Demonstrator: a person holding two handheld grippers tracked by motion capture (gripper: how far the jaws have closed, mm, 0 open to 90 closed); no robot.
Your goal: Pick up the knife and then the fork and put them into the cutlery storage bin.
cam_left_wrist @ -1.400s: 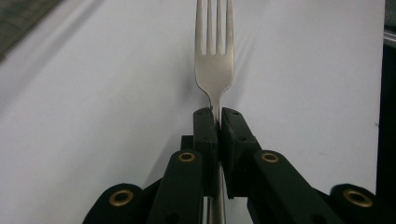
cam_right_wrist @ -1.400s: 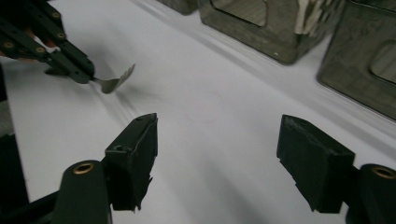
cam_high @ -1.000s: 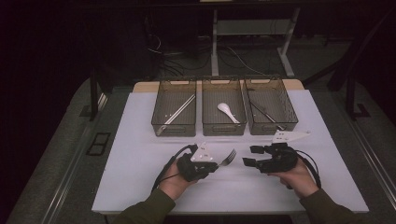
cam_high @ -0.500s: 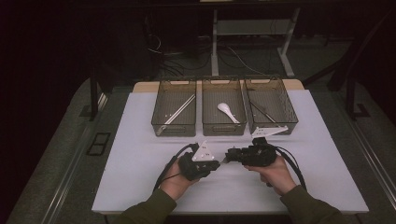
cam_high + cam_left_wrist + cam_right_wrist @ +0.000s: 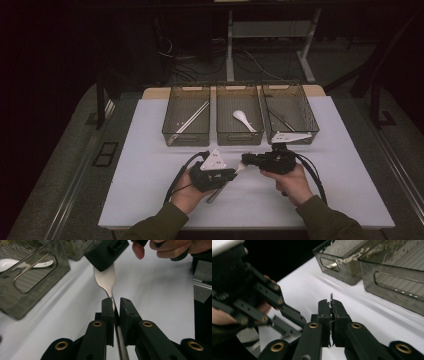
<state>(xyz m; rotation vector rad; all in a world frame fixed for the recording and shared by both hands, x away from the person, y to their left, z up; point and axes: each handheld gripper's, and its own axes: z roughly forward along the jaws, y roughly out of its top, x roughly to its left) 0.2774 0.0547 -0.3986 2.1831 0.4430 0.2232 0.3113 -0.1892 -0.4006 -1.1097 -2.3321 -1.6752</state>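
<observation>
A metal fork [image 5: 216, 193] lies level between my two grippers, low over the white table [image 5: 145, 180]. My left gripper [image 5: 231, 173] grips its neck, and in the left gripper view the fork [image 5: 107, 281] runs up between the pads [image 5: 107, 307]. These jaws have just eased a little, with the fork still between them. My right gripper [image 5: 246, 159] faces it from the right. Its jaws have just been closing, and they are shut on the fork's head; a thin metal tip [image 5: 331, 295] pokes out between them. The right gripper's black jaws [image 5: 107, 252] cover the tines.
Three dark see-through bins stand in a row behind the grippers. The left bin [image 5: 186, 137] holds long metal pieces, the middle bin [image 5: 240, 139] a white spoon [image 5: 243, 120], and the right bin [image 5: 311, 122] a dark utensil. Cables trail from both grippers.
My right gripper has moved left to the fork's head and its jaws have closed on it. The left gripper has stayed in place with the fork.
</observation>
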